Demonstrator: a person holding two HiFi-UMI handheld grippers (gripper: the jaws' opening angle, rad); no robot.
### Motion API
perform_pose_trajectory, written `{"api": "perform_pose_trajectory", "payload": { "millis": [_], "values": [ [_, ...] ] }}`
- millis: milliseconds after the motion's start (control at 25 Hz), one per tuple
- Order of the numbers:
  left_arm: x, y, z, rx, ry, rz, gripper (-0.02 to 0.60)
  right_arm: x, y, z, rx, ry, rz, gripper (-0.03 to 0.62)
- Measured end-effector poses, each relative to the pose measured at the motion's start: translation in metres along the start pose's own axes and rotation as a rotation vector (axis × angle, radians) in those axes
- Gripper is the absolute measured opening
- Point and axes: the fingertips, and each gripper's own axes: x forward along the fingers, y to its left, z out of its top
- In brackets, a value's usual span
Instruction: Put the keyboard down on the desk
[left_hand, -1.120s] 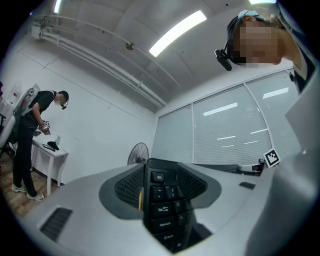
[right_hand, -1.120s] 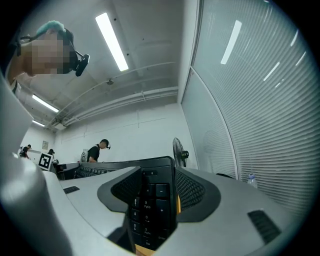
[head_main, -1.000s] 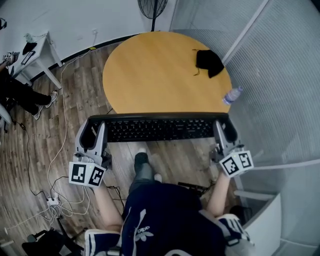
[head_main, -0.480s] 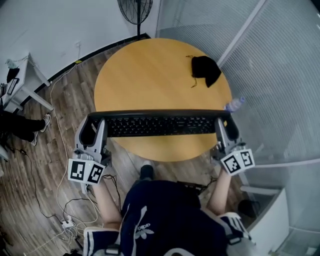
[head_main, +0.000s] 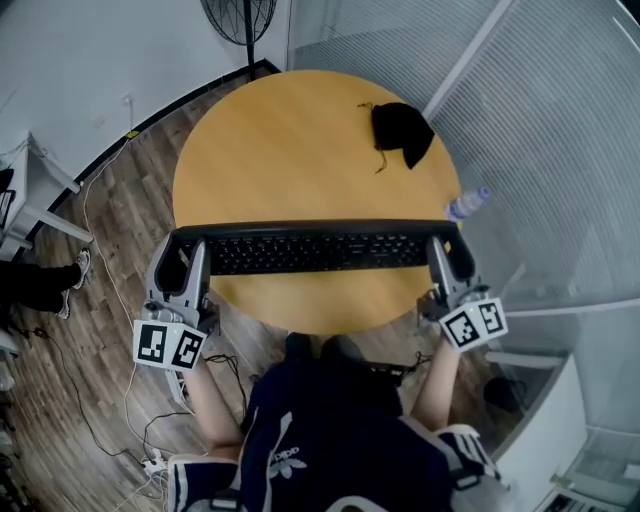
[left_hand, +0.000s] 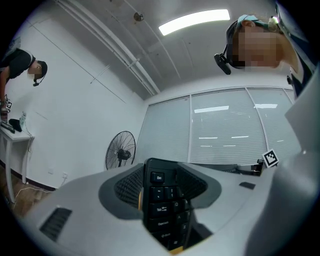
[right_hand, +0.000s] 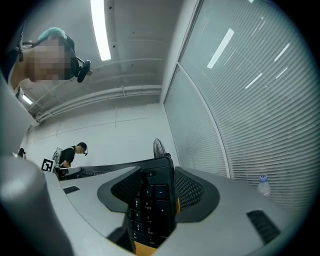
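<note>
Keyboard (head_main: 315, 252) level, ends in L claw (head_main: 180, 264) & R claw (head_main: 449, 258), over desk (head_main: 300, 140)

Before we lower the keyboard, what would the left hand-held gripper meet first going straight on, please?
Seemingly nothing: the left hand-held gripper, shut on the keyboard, points over bare table.

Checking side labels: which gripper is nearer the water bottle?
Right. The right gripper holds the keyboard end beside the water bottle; the left gripper holds the opposite end.

Bright even indoor light, ceiling strip light (left_hand: 194, 21) glaring, strong fisheye bending at edges, dark vignette corners.
</note>
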Motion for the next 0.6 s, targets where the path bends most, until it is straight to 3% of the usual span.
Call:
{"api": "perform_pose_trajectory", "payload": {
  "millis": [600],
  "values": [
    [0.0007, -0.0007, -0.0065, -0.013, 0.046, -0.004, 0.198, -0.0036, -0.0042, -0.0084, 0.024, 0.026, -0.012, 0.198]
  ]
}}
